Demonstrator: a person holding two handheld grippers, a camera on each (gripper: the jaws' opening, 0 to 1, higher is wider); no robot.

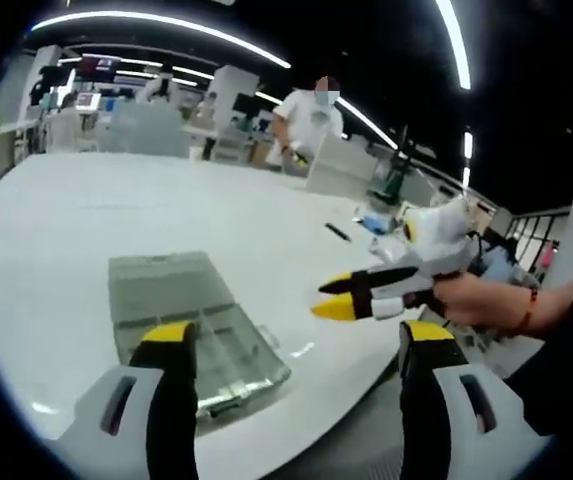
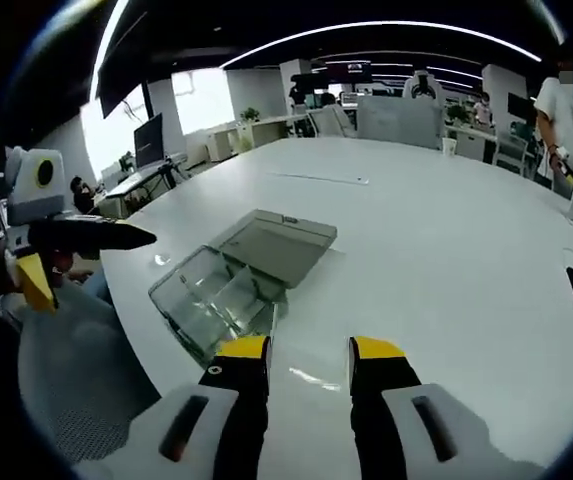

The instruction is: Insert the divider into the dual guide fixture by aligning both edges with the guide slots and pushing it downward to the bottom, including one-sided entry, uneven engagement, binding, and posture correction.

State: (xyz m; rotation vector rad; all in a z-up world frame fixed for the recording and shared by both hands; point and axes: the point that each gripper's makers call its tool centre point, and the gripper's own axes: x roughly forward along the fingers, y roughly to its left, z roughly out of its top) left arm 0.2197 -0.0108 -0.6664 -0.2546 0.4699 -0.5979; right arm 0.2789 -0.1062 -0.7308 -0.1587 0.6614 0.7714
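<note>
Left gripper view: a clear plastic compartment box (image 1: 198, 330) lies open on the white table (image 1: 86, 230), near the table's front edge, its flat lid toward the far side. The left gripper (image 1: 291, 345) hovers over the box's near end with its yellow-tipped jaws spread wide and nothing between them. To the right, a person's hand (image 1: 481, 300) holds the right gripper (image 1: 341, 295) above the table edge, its jaws drawn nearly together and empty. A black pen (image 1: 338, 232) lies further back.

Right gripper view: the left gripper (image 2: 76, 255) enters at far left, jaws apart. The same box (image 2: 231, 280) sits centre, dividers visible inside. The right gripper (image 2: 309, 350) hangs just near of it, jaws narrowly parted.
</note>
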